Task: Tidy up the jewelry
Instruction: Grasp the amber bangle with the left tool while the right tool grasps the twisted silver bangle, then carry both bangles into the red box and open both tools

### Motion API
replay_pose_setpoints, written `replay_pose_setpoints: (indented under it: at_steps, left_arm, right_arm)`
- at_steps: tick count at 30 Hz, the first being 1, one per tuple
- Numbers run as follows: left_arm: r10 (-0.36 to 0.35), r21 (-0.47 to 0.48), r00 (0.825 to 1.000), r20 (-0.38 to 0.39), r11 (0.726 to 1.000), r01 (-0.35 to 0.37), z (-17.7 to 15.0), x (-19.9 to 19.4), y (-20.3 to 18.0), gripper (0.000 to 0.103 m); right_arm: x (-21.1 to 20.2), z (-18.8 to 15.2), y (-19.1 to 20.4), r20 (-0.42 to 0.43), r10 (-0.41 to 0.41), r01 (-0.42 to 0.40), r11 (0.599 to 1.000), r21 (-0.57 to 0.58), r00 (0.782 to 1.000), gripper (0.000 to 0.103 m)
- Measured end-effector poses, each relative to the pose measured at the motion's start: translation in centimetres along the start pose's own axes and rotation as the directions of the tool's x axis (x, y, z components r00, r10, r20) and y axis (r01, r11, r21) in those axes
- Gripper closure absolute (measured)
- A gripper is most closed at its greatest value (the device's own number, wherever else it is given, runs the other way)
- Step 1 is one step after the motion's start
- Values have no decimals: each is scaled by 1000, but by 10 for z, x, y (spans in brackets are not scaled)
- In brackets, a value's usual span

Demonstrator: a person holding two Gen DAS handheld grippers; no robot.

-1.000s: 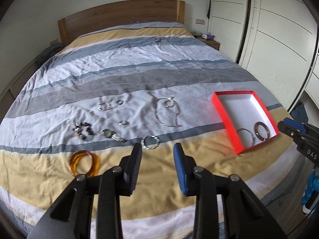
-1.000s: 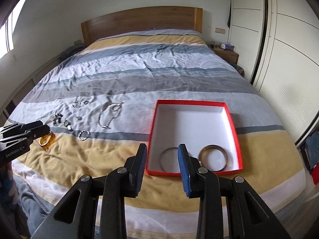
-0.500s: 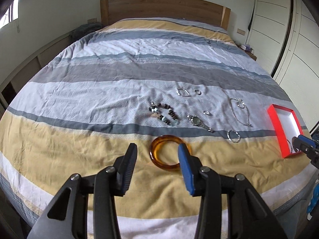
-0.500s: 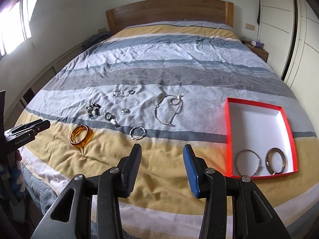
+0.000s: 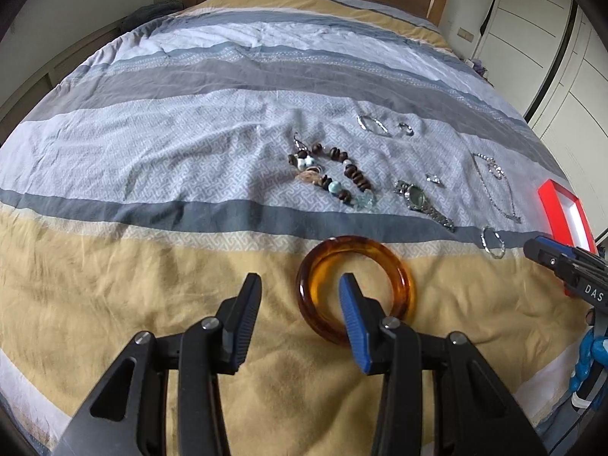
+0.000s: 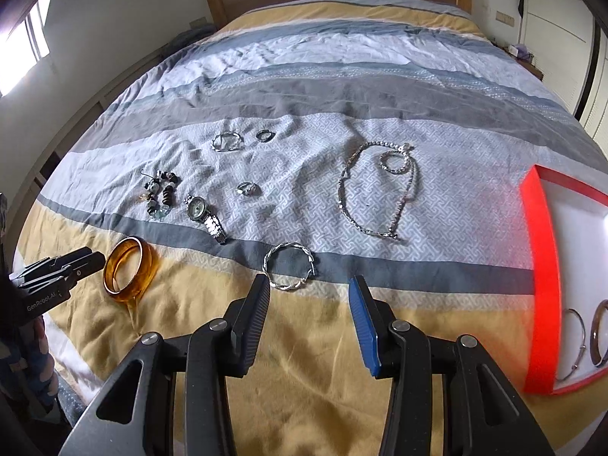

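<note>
- Left wrist view: the left gripper (image 5: 300, 285) points down at the bed (image 5: 152, 174), its fingers (image 5: 243, 304) spread apart and holding nothing. They opened wider within the last second but have since held their gap.
- Same view: the amber bangle (image 5: 355, 288) lies flat on the yellow stripe of the cover. The blue finger stands in front of the ring's opening; the black finger is off to its left, so the ring is not between them, and whether the blue tip touches it I cannot tell.
- Same view: beyond the bangle lie a beaded bracelet (image 5: 334, 174), a wristwatch (image 5: 421, 201), a small ring (image 5: 434, 179), a chain necklace (image 5: 494, 186) and a twisted silver bangle (image 5: 493, 242). The red box (image 5: 562, 205) sits at the right edge, and the right gripper (image 5: 547, 254) juts in just below it.
- Right wrist view: the right gripper (image 6: 309, 290) also has its fingers (image 6: 252, 311) released and empty, the gap likewise widened within the second and then steady.
- Same view: the twisted silver bangle (image 6: 290, 266) lies just ahead of the black fingertip, across the grey and yellow stripes, not clasped.
- Same view: the chain necklace (image 6: 380, 190) lies farther up on the pale stripe, the wristwatch (image 6: 205, 214) and beaded bracelet (image 6: 159, 193) to the left.
- Same view: the amber bangle (image 6: 129, 269) is beside the left gripper (image 6: 76, 262). The red box (image 6: 539, 266) at the right holds two bangles (image 6: 570, 342).
</note>
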State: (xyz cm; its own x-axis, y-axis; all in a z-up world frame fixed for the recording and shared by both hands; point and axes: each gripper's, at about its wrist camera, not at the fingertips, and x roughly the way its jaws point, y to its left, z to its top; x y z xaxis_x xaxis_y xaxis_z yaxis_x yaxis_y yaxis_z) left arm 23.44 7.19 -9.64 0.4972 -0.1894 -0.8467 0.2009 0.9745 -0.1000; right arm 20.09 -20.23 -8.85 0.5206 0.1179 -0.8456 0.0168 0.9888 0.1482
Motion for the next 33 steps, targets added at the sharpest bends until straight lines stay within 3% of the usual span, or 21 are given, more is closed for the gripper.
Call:
replay_pose_setpoints:
  at_steps: [9, 14, 17, 18, 19, 25, 33]
  left_arm:
    - [-3, 26, 998, -61, 1000, 4, -7, 35, 1, 63]
    - [16, 64, 998, -57, 998, -12, -4, 42, -5, 66]
    - [30, 74, 999, -42, 997, -27, -2, 42, -7, 79]
    - [39, 79, 999, -36, 996, -36, 0, 42, -10, 87]
    - [50, 83, 998, -31, 995, -47, 1, 41, -12, 92]
    - [84, 65, 996, 0, 994, -84, 1, 24, -15, 93]
    - [103, 56, 993, 54, 993, -106, -2, -12, -32, 94]
  right_arm:
    - [51, 7, 0, -71, -1, 1, 1000, -4, 997, 79]
    - [67, 9, 0, -88, -8, 7, 1000, -8, 996, 82]
    - [72, 9, -1, -87, -11, 10, 1000, -12, 996, 86]
    - [73, 9, -1, -84, -13, 12, 1000, -13, 996, 91]
    - [72, 10, 0, -80, -17, 16, 1000, -15, 997, 94]
    - [52, 9, 0, -33, -12, 11, 1000, -8, 999, 95]
    - [-5, -2, -11, 58, 14, -15, 1000, 8, 998, 95]
